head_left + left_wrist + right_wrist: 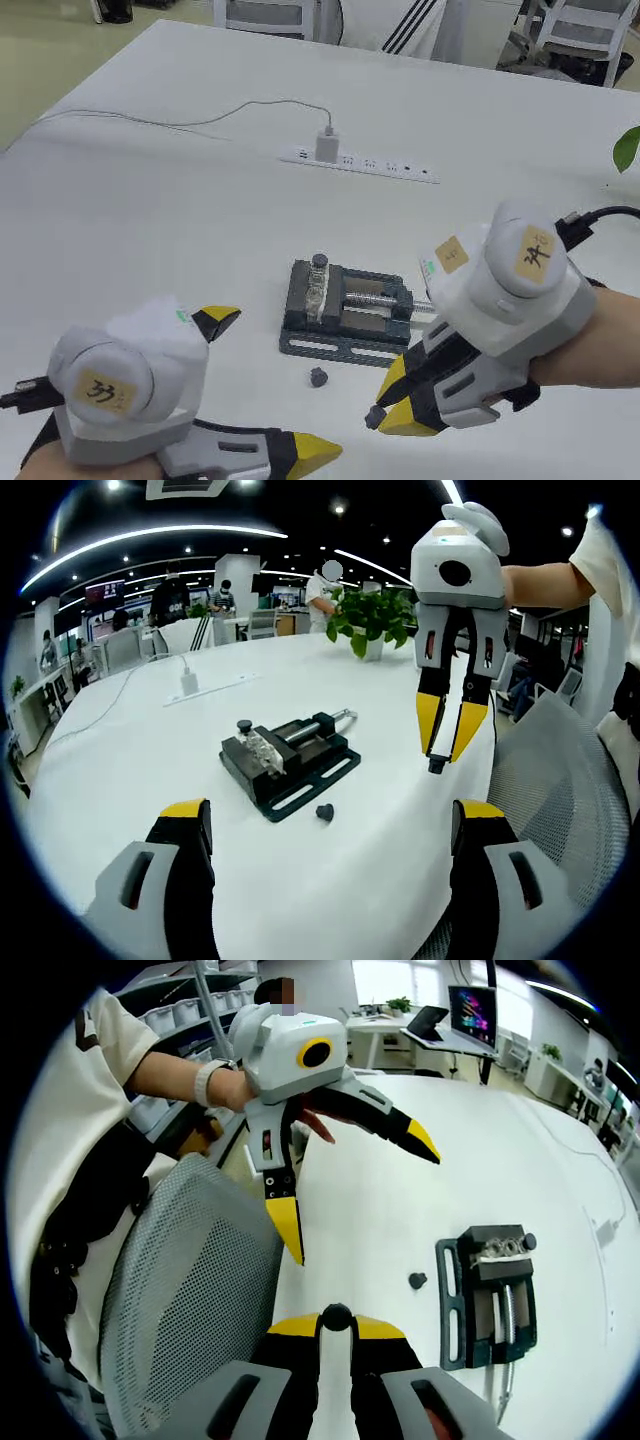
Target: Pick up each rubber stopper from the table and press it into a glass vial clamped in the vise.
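Observation:
A dark vise [345, 318] stands mid-table and clamps clear glass vials [317, 292]; one carries a black stopper [319, 261]. A loose rubber stopper [318, 377] lies on the table just in front of the vise. My right gripper [388, 408] hovers to the right of it, shut on another rubber stopper [375, 417], which shows pinched between the yellow tips [336, 1317] in the right gripper view. At the near left my left gripper [268, 388] stands wide open and holds nothing. In the left gripper view the vise [290, 761] and loose stopper [324, 812] lie ahead.
A white power strip [360, 162] with a charger [327, 146] and cable lies behind the vise. A grey mesh chair [190, 1290] sits at the table's near edge. A potted plant [368, 620] stands at the far corner. People stand in the background.

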`<state>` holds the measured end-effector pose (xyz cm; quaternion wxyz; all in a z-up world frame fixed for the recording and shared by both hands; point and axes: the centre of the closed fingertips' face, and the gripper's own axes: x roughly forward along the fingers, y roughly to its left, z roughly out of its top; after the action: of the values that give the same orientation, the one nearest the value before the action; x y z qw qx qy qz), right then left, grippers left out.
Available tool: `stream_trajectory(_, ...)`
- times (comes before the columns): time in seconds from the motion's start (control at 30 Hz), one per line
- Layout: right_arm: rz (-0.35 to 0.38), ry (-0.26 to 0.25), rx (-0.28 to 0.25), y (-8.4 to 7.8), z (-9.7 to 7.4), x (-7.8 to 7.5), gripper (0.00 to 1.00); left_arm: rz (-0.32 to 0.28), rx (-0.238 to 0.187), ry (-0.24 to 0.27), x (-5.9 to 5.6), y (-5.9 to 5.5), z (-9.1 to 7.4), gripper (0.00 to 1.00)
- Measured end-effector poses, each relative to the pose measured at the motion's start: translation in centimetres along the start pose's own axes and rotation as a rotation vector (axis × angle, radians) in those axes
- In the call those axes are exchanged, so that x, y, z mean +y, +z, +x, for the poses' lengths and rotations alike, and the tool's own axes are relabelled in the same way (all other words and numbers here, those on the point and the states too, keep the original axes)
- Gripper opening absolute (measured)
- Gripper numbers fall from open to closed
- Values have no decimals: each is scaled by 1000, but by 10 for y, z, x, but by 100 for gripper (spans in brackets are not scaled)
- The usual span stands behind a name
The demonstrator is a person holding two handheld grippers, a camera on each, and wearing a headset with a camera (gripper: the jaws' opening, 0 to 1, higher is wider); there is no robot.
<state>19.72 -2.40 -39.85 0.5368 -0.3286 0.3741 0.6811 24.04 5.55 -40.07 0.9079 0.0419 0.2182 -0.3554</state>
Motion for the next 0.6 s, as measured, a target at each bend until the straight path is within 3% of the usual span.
stream_trajectory(0.4, -48, -28, 27, 8, -3, -26, 6, -25, -18, 41, 14, 0, -12, 99)
stream_trajectory(0.47, -43, 2, 51, 9, -5, -27, 5, -29, -21, 45, 16, 1, -13, 99)
stream_trajectory(0.6, -102, -27, 84, 12, -7, -43, 6, -32, -28, 52, 17, 2, -15, 99)
